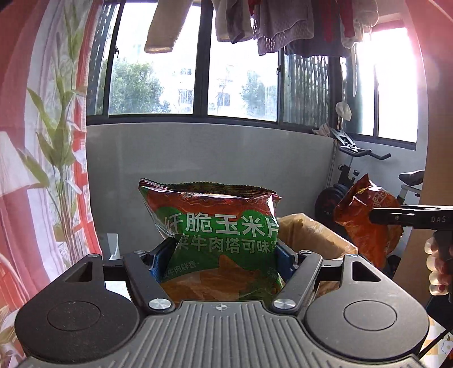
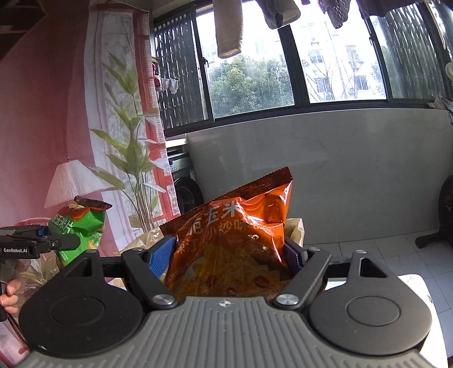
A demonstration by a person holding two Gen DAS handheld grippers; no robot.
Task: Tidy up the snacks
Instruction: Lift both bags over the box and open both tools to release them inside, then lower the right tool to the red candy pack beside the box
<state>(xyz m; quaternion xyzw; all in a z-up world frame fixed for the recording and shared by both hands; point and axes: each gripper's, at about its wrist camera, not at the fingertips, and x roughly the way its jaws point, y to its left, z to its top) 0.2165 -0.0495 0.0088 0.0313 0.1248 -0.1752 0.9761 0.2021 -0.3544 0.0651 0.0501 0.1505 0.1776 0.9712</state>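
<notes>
Gripping a green bag (image 1: 218, 237) by its lower half, the left gripper (image 1: 223, 254) has its blue pads (image 1: 161, 256) pressed into both sides, jaws clamped on it; the bag stands upright and rises toward twelve o'clock out of the jaws. The right gripper (image 2: 229, 254) is clamped the same way on an orange bag (image 2: 235, 235), which tilts with its crimped top toward one o'clock. Both bags are held up in the air. Just behind each, low down, shows the rim of a yellowish lined bin (image 1: 317, 235). From the left gripper, the orange bag sits at three o'clock, in front of an exercise bike (image 1: 351, 169). At nine o'clock a curtain (image 1: 36, 158) with printed leaves hangs. A grey wall (image 1: 209, 158) under the window (image 1: 192, 70) fills twelve o'clock, laundry (image 1: 283, 25) above it.
</notes>
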